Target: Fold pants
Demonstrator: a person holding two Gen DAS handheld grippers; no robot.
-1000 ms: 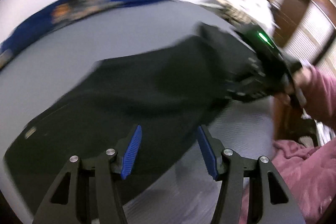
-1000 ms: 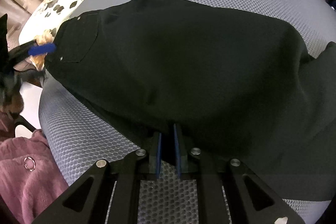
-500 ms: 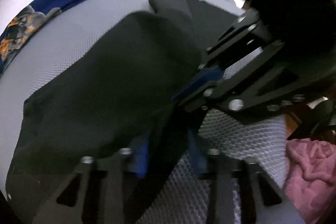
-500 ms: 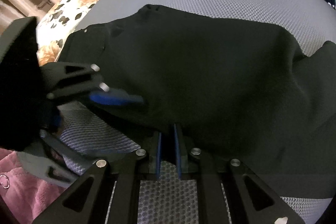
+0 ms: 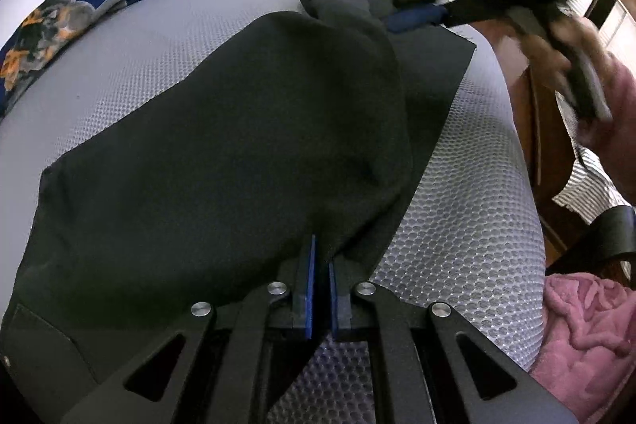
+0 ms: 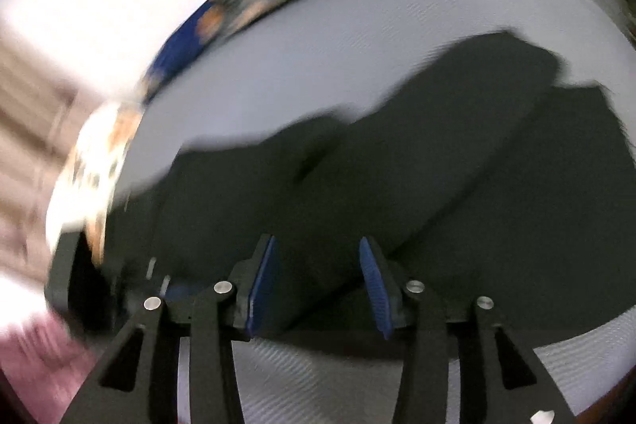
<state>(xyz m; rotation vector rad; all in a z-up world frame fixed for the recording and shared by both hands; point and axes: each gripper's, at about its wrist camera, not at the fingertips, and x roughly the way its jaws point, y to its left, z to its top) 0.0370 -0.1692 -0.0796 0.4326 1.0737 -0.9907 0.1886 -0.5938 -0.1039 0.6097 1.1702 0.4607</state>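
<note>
On the grey mesh bed [image 5: 469, 217] the black pants [image 5: 222, 161] lie doubled over. Where the right gripper [image 6: 318, 281] pinched the near edge, the left gripper [image 5: 321, 277] now clamps it; the right, blurred, seems empty, jaws opening, freed to fetch another edge.

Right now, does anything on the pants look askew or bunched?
Yes. On the black pants, the upper layer lies skewed over the lower one, bulging near the far end with a lump sticking up. The left gripper pinches the near edge.
</note>
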